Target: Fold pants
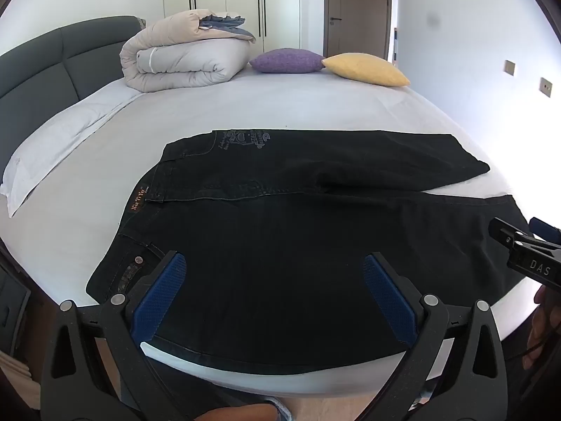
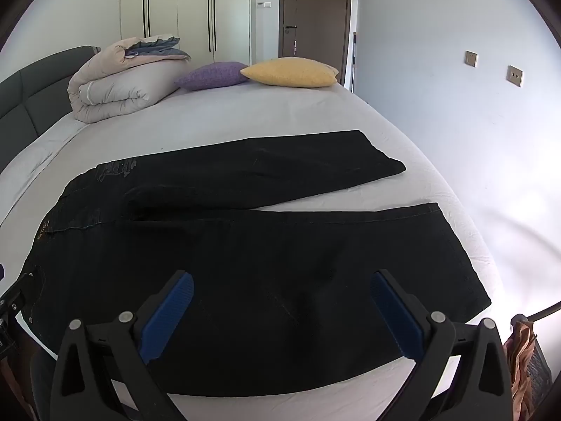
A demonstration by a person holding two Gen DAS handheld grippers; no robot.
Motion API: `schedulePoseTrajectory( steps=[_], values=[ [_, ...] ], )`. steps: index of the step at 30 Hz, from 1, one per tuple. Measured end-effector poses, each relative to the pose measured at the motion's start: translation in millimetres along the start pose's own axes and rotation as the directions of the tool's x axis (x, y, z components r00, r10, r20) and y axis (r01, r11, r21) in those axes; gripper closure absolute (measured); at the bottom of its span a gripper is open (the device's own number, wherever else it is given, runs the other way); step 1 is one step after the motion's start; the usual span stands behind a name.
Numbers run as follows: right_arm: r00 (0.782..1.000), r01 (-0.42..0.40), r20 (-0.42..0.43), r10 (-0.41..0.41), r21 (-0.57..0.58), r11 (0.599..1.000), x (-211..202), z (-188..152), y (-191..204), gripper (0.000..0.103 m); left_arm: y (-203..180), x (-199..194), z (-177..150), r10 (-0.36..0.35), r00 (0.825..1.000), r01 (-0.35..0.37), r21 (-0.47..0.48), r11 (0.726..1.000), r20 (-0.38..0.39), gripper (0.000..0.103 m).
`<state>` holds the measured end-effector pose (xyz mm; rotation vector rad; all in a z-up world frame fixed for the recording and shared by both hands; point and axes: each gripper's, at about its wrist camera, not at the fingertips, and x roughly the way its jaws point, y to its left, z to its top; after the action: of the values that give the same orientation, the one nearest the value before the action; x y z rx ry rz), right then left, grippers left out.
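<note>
**Both grippers wide open over the near trouser leg**

Blue-padded left gripper (image 1: 273, 301) hovers with its jaws spread wide and empty over the near waist end of the black denim pants (image 1: 280, 231); the right gripper (image 2: 280, 315), equally wide and empty, hangs above the near leg towards its hem. These pants lie flat on the white-sheeted bed (image 1: 280, 112), long axis running left to right, waistband left, legs splayed apart at the right. Judging by this, the near leg gets lifted over the far one. A rolled cream duvet (image 1: 175, 59), purple cushion (image 1: 285, 60) and yellow cushion (image 1: 364, 69) sit well clear at the far side.
</note>
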<state>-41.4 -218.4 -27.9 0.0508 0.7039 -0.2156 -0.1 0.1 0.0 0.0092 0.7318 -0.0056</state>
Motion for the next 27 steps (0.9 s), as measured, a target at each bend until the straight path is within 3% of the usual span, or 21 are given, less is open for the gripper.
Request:
schedulePoseTrajectory(
  steps=[27],
  values=[
    [0.999, -0.018, -0.026, 0.018, -0.011, 1.0, 5, -14, 16, 0.0, 7, 7, -6, 0.01, 1.0, -0.01, -0.011, 1.0, -0.005, 0.0]
  ],
)
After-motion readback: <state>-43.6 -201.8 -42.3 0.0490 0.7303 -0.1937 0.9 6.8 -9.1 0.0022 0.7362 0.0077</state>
